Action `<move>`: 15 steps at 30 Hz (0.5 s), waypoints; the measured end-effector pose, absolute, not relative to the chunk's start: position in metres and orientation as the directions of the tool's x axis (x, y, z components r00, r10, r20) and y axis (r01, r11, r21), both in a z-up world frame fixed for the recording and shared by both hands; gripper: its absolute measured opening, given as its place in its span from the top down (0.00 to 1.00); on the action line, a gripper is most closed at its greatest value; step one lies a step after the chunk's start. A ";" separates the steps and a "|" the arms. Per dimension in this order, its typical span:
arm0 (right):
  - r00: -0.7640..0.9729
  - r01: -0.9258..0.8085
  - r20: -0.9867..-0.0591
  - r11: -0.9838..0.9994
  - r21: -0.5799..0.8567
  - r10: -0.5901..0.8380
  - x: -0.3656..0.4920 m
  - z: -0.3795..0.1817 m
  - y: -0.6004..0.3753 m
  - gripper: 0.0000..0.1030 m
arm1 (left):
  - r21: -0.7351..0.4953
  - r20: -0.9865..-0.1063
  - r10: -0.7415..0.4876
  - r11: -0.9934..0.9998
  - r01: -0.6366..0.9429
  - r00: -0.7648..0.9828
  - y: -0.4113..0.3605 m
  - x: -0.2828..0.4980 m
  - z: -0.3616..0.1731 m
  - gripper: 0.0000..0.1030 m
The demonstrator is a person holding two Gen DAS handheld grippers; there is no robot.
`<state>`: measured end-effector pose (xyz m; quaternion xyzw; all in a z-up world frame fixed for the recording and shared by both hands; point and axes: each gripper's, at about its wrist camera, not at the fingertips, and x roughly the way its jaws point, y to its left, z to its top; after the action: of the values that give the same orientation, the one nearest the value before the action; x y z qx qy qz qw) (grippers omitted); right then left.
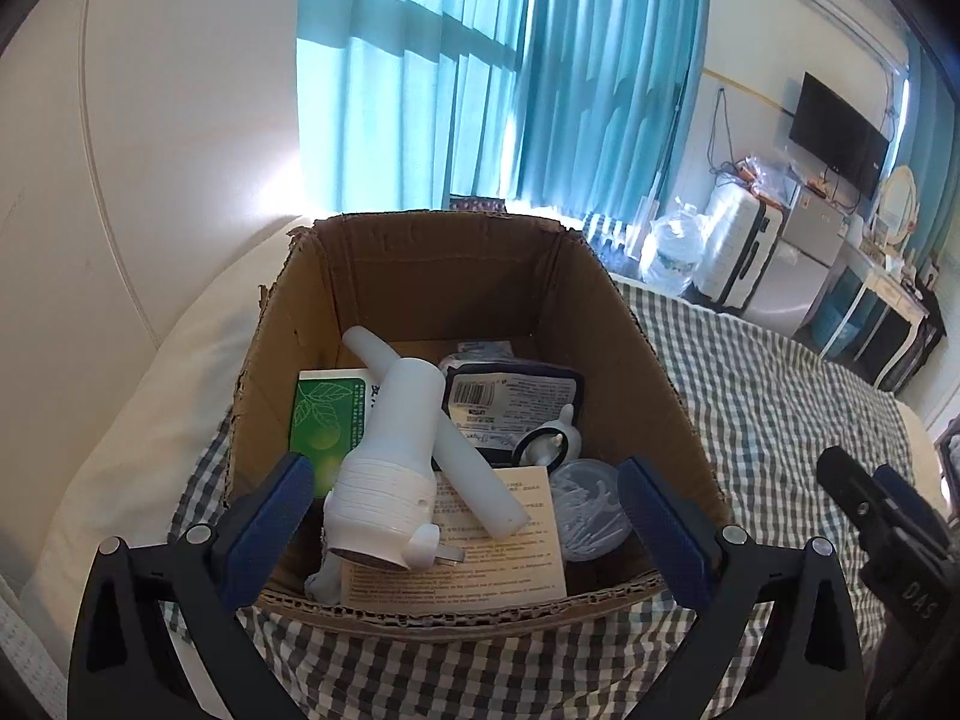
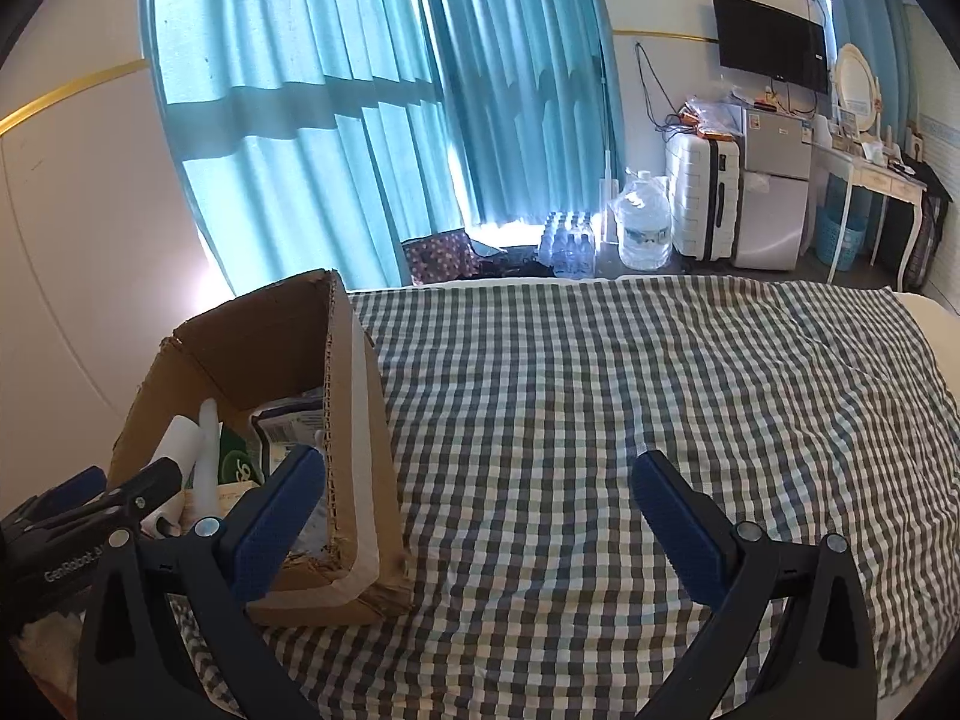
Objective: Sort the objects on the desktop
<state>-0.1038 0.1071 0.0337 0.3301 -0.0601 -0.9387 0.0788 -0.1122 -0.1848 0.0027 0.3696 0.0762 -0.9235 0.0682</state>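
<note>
Your left gripper point(image 1: 465, 510), black-framed with blue ribbed pads, sits released at the bottom of the left wrist view, jaws spread wide and holding nothing, one pad on either side of the near wall of the open brown cardboard box point(image 1: 444, 276). That box fills the centre of the frame and rests on the green-and-white checked cloth point(image 1: 780, 396).

Inside it, a white plastic device with a ribbed round body and a spout point(image 1: 390, 468) lies at lower centre, tilted, with a long pale plastic tube point(image 1: 474, 480) crossing beneath it towards the lower right. A green carton printed with leaves point(image 1: 327, 420) lies at the left of the box floor, a dark pouch bearing a barcode label point(image 1: 510, 396) lies at the back right, and a printed paper sheet point(image 1: 498, 546) lies flat at the front. A round clear lidded container point(image 1: 591, 507) sits at the right, just beside the sheet.

Your right gripper point(image 2: 480, 516) is likewise released, jaws wide apart and empty, over bare checked cloth in the lower middle of the right wrist view. There the box stands at lower left, its near corner just beside your left-hand pad.
</note>
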 end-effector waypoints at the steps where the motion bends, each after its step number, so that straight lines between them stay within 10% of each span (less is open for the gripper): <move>1: -0.769 0.107 -0.612 -0.981 0.160 -0.184 -0.104 0.034 0.107 0.00 | -0.094 -0.693 -0.067 -0.979 0.182 -0.718 -0.185 -0.112 0.004 0.00; 15: -0.755 0.121 -0.628 -0.981 0.151 -0.189 -0.106 0.027 0.096 0.00 | -0.114 -0.717 -0.049 -0.976 0.186 -0.695 -0.188 -0.115 -0.004 0.00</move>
<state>-0.1058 0.0956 0.0269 0.3399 -0.0503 -0.9354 0.0830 -0.1147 -0.1881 -0.0040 0.3851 0.0893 -0.9163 0.0642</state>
